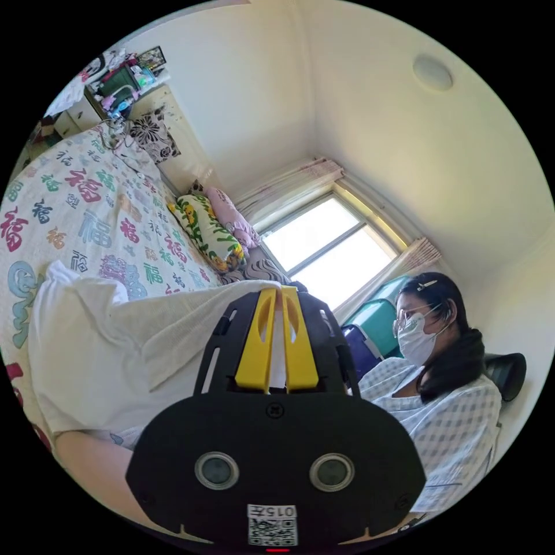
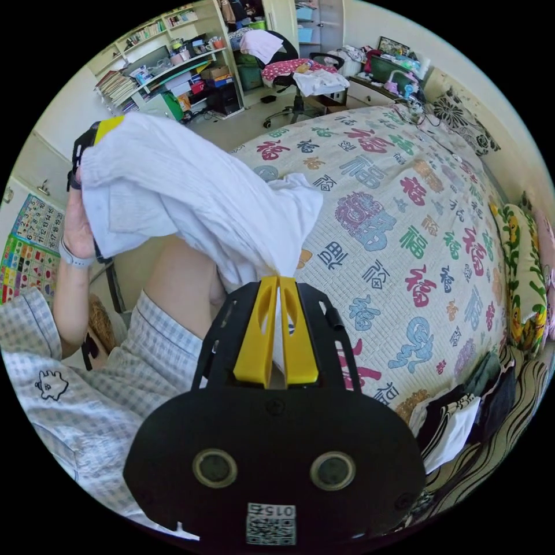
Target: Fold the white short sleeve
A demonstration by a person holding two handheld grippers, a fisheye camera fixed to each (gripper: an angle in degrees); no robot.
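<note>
1. Left gripper view: left gripper point(image 1: 278, 292) pinches the white short sleeve point(image 1: 115, 352), jaws nearly closed on cloth; the garment stretches away from it, hanging above the bedspread point(image 1: 98, 208).
2. Right gripper view: right gripper point(image 2: 278, 283) clamps the shirt's point(image 2: 191, 202) other end; its long axis runs up to the left gripper point(image 2: 95, 136), off the bedspread's point(image 2: 404, 231) edge.

The cream quilted bedspread point(image 2: 404, 231), right of the frame, bears many coloured "福" characters; the black hand-held gripper point(image 2: 278, 283) carries a white sticker reading "015" mirrored.
</note>
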